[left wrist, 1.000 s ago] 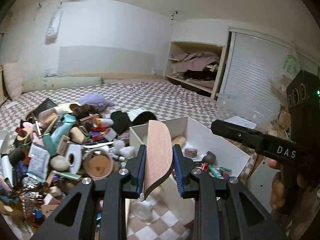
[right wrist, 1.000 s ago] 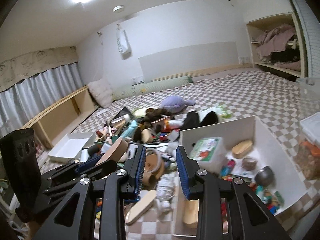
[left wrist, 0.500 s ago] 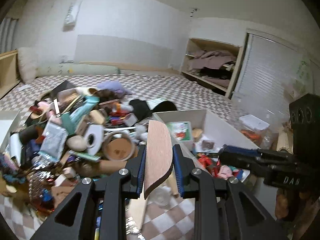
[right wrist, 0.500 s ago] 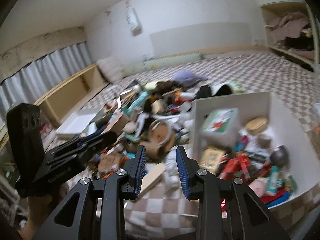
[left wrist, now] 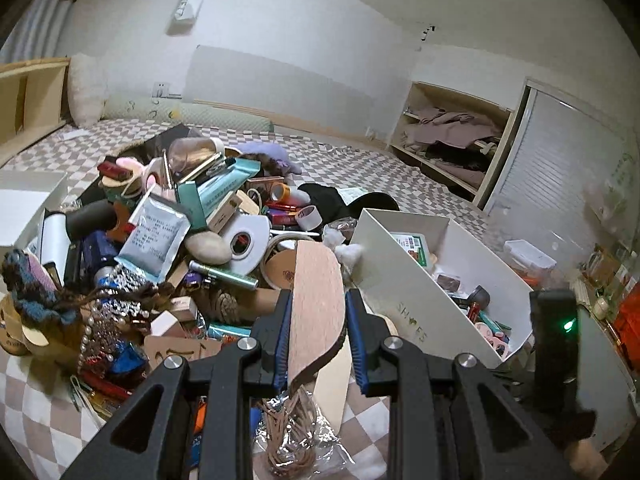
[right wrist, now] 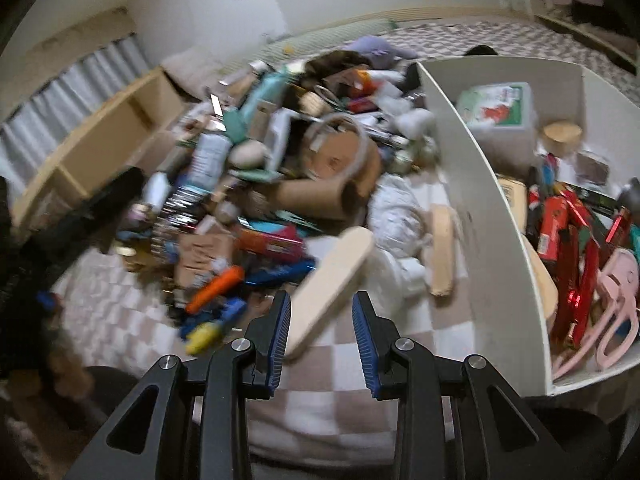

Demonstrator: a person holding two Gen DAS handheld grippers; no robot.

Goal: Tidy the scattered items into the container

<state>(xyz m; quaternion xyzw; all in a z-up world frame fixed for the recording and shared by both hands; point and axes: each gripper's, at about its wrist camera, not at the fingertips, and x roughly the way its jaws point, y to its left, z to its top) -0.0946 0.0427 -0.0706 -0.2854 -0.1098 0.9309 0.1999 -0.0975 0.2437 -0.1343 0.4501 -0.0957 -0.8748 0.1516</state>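
My left gripper point(left wrist: 317, 300) is shut on a flat, rounded wooden board point(left wrist: 316, 272), held upright on edge between the blue pads. It hovers over the near edge of the scattered pile point(left wrist: 160, 240), left of the white container point(left wrist: 400, 280). In the blurred right wrist view my right gripper point(right wrist: 321, 300) is open and points down at the checkered mat. A pale wooden slat point(right wrist: 332, 276) lies on the mat just beyond its fingertips, untouched. The container wall point(right wrist: 472, 184) stands to its right, and the pile point(right wrist: 280, 160) lies ahead.
The container holds a green-labelled tub point(right wrist: 496, 104), red packets point(right wrist: 560, 220) and a pink ring-shaped item point(right wrist: 616, 312). A clear bag of thin sticks point(left wrist: 296, 432) lies under my left gripper. A white tray point(left wrist: 24, 208) sits far left and shelving point(left wrist: 448, 140) at the back.
Both grippers have sunk toward the mat. The left, still clamped on the board, shifted so the pile fills its view. The right dropped fast toward the pale slat and its picture is blurred.
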